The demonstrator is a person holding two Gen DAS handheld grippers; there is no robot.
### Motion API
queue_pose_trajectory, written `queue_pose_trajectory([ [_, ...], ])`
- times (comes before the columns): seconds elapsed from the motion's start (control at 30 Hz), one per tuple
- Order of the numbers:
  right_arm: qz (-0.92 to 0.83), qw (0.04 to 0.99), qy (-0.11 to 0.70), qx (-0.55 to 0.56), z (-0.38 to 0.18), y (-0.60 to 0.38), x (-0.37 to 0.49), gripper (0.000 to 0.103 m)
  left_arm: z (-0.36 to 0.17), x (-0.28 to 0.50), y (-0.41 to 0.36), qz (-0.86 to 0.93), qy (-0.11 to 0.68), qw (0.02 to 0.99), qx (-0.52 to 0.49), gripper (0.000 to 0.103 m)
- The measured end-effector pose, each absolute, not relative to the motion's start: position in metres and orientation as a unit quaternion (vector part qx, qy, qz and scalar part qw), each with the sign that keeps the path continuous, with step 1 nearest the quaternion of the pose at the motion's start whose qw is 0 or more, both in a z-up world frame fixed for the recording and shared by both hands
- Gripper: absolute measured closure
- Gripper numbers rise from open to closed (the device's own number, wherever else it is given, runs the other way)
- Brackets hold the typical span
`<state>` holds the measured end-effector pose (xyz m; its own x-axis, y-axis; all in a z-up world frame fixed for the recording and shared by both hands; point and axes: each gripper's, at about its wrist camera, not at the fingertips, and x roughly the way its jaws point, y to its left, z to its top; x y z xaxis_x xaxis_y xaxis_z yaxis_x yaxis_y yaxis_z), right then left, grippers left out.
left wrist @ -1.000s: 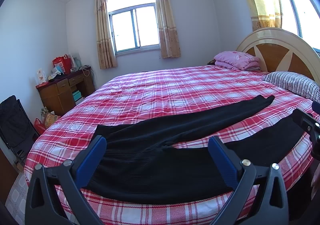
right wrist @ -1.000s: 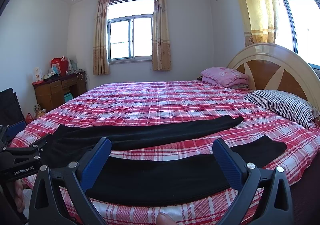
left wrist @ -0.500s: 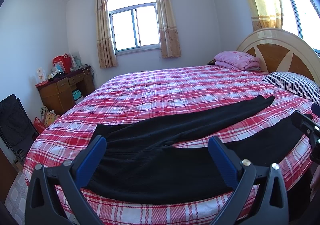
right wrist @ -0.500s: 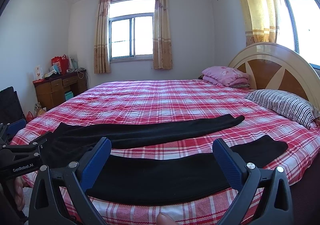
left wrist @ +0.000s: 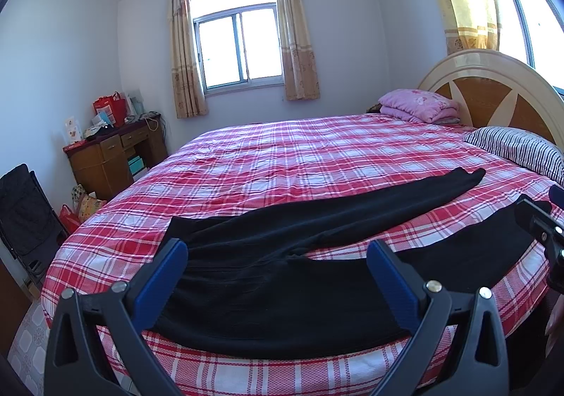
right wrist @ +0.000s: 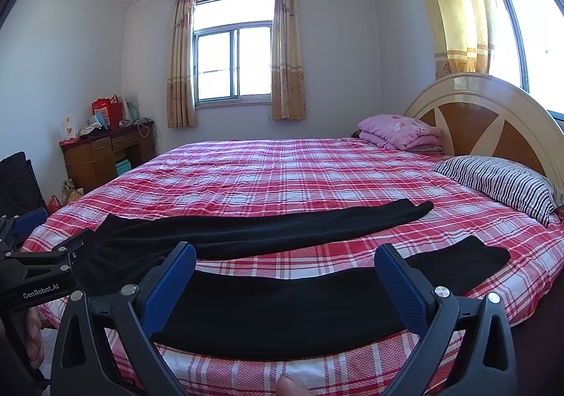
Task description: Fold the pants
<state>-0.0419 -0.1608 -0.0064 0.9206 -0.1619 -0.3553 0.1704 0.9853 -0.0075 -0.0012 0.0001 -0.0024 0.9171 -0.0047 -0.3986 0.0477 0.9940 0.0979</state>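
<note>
I see almost nothing changed: the black pants (left wrist: pixel 282 276) lie spread on the plaid bed (left wrist: pixel 299 163), both grippers (left gripper (left wrist: pixel 275 265), right gripper (right wrist: pixel 285 269)) still hovering, jaws apart, empty.

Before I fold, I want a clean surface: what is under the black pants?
The black pants lie flat on the red plaid bedspread, legs spread apart with plaid showing between them. Whatever sits directly beneath the fabric is covered.

Daylight floods in through the far window (left wrist: pixel 239 47) and the side window (right wrist: pixel 528 25) by the headboard — both blown out white. Sharp throughout, soft shadows; walls and ceiling bow hard, corners vignette black — fisheye warp.
</note>
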Motion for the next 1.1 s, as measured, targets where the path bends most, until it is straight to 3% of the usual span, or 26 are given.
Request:
queue_pose_trajectory([
  [1.1, -0.069, 0.98, 0.184, 0.017, -0.0113, -0.165, -0.0388, 0.001, -0.0099, 0.0015, 0.0041, -0.012, 0.212, 0.976, 0.051, 0.0],
])
